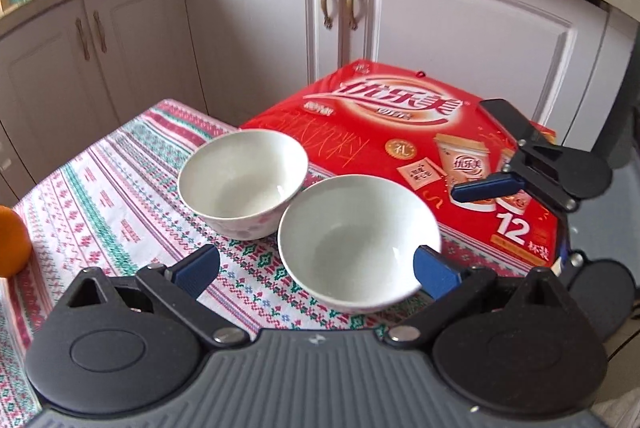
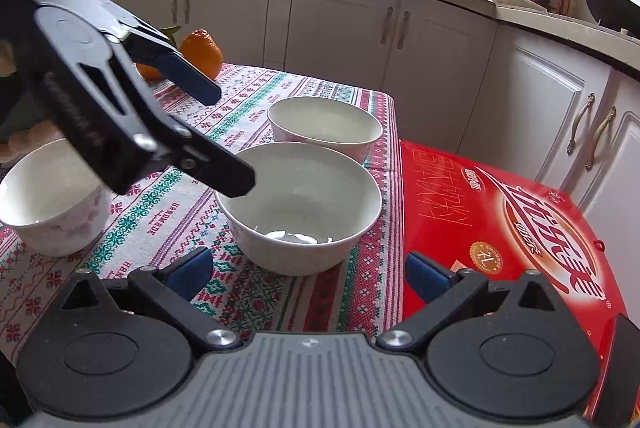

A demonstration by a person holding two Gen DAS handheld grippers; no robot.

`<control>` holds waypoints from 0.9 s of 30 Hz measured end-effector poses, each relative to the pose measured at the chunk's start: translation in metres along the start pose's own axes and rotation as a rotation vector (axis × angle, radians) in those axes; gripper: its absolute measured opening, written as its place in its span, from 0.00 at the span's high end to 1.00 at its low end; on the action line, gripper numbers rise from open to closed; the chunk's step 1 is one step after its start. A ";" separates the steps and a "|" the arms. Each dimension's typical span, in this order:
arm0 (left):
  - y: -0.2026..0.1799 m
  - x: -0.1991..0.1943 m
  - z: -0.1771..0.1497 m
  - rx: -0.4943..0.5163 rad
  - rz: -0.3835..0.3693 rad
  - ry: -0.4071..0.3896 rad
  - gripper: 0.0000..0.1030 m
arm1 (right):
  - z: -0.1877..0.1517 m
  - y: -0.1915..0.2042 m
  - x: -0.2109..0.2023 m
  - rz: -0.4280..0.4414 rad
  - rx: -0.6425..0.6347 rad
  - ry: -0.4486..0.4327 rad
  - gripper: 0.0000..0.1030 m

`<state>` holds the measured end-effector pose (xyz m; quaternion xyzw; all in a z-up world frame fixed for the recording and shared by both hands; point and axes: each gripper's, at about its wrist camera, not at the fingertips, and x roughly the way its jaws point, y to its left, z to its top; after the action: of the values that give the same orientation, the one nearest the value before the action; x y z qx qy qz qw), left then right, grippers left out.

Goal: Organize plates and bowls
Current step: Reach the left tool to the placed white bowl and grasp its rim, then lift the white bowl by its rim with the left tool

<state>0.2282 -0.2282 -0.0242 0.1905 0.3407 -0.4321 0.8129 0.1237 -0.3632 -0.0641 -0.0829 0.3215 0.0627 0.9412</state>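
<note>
Three white bowls stand on a patterned tablecloth (image 1: 120, 188). The near bowl (image 1: 358, 240) (image 2: 300, 204) lies between the fingers of my open left gripper (image 1: 316, 274) (image 2: 226, 138), closer to its right pad (image 1: 434, 274). Whether that pad touches the rim I cannot tell. A second bowl (image 1: 242, 182) (image 2: 324, 124) stands just behind it, almost touching. The third bowl (image 2: 52, 200) sits at the left, partly hidden by the left gripper. My right gripper (image 2: 310, 272) (image 1: 472, 150) is open and holds nothing; it hovers in front of the near bowl, at the edge of the red box.
A flat red gift box (image 1: 380, 132) (image 2: 500, 228) lies against the table's right side. Oranges (image 2: 202, 54) (image 1: 12, 244) rest at the far left of the cloth. White kitchen cabinets (image 1: 260, 28) and a cluttered counter stand behind the table.
</note>
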 end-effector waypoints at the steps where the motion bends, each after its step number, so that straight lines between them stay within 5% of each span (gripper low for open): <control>1: 0.001 0.004 0.002 -0.007 -0.009 0.007 0.01 | 0.000 -0.001 0.002 0.000 -0.002 0.002 0.00; 13: 0.009 0.035 0.012 -0.045 -0.061 0.102 0.08 | 0.001 -0.009 0.013 0.065 -0.041 -0.024 0.07; 17: 0.009 0.040 0.015 -0.045 -0.084 0.121 0.27 | 0.002 -0.010 0.013 0.088 -0.050 -0.027 0.12; 27: 0.010 0.046 0.021 -0.047 -0.112 0.134 0.37 | 0.005 -0.013 0.014 0.107 -0.064 -0.029 0.17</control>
<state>0.2629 -0.2620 -0.0428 0.1806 0.4145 -0.4553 0.7670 0.1399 -0.3738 -0.0674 -0.0948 0.3095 0.1243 0.9380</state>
